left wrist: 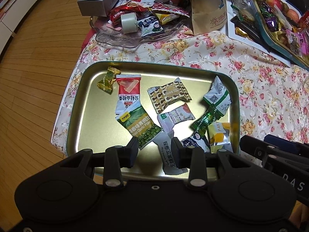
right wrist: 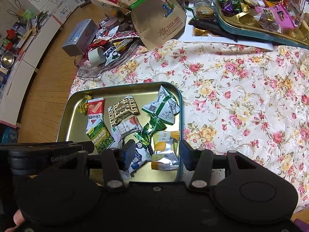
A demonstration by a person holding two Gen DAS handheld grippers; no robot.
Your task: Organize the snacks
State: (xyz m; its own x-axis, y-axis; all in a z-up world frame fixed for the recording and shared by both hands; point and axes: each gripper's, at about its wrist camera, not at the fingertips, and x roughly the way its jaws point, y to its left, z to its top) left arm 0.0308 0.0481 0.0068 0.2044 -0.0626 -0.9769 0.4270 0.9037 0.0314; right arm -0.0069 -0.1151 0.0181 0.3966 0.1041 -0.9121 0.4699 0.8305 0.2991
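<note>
Item: shallow gold tin tray (left wrist: 92, 104), rounded corners, on the floral-clothed surface. Contents: crinkly foil and plastic snack packets. Grey sesame-crisp packet (left wrist: 170, 154) lay at the tray's near edge, long axis running away, between the left gripper (left wrist: 155, 152) jaws, spread, untouched. Right gripper (right wrist: 154, 158) jaws, spread, straddled the yellow pastry packet (right wrist: 164, 150).

Gold tray (left wrist: 90, 104) with teal rim on floral cloth (right wrist: 241, 100).
Cream cloth, pink and yellow roses; green pea packet (left wrist: 140, 129); red-and-white packet (left wrist: 126, 94).

Both grippers, left (left wrist: 155, 151) and right (right wrist: 155, 155), point down, jaws apart.
</note>
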